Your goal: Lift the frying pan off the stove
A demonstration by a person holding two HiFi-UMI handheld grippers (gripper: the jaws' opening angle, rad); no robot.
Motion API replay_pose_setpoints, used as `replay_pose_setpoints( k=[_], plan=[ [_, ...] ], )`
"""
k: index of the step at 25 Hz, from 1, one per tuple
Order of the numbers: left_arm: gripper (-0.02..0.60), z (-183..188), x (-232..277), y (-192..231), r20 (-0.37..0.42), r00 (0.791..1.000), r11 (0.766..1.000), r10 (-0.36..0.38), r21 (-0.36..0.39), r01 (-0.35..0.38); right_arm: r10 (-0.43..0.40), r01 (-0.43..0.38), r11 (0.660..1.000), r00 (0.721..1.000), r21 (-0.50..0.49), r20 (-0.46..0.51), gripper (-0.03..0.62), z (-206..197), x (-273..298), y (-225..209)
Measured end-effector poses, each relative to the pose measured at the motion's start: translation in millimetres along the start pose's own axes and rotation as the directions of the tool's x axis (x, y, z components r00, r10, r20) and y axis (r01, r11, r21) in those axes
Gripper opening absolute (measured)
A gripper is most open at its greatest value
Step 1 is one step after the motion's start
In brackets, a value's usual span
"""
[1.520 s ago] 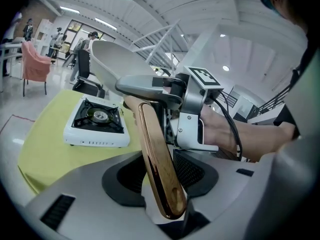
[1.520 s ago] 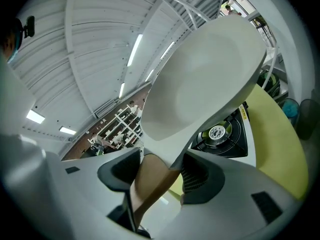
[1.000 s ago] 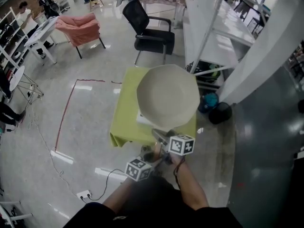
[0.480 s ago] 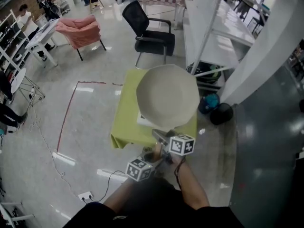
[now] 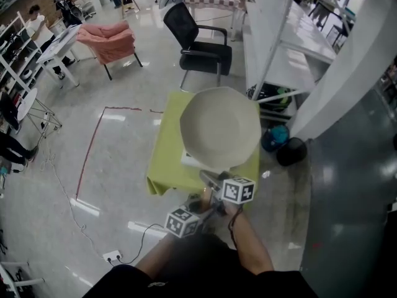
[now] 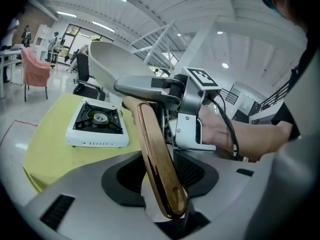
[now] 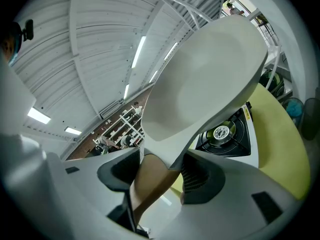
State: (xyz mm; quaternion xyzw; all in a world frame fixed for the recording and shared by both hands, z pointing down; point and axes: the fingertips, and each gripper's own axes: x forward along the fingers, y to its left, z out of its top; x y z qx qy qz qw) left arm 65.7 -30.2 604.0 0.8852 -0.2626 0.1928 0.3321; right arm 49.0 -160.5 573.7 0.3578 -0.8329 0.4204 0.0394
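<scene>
**The pan is up, and I am keeping it still**

I am holding the frying pan [image 5: 220,129] up in the air, right above the stove [image 6: 97,125]. There is a clear gap between them, so the pan is not touching the burner.

My left tongs [image 6: 161,186] are pinching the far end of the brown handle [image 6: 155,154]. My right tongs [image 7: 159,181] are pinching the same handle, closer to the pan.

Almost nothing is changing from a second ago. The pan is staying at the same height and my hands are keeping still.

The white stove is sitting alone on the desk [image 5: 162,166], on its yellow cloth [image 6: 45,149].

I am thinking the lifting is done now. The pan is big and is hanging far out from my tongs, so I am guessing it needs a tight squeeze.
</scene>
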Motion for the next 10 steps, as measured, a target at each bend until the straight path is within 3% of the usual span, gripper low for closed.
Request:
replay_pose_setpoints(
  k=[10],
  plan=[
    [0.207, -1.2, 3.0, 0.1, -0.006, 1.0, 1.0, -0.004, 0.004, 0.004, 0.002, -0.002, 1.0, 1.0, -0.006, 0.017, 0.261, 4.7, -1.6, -0.3]
  ],
)
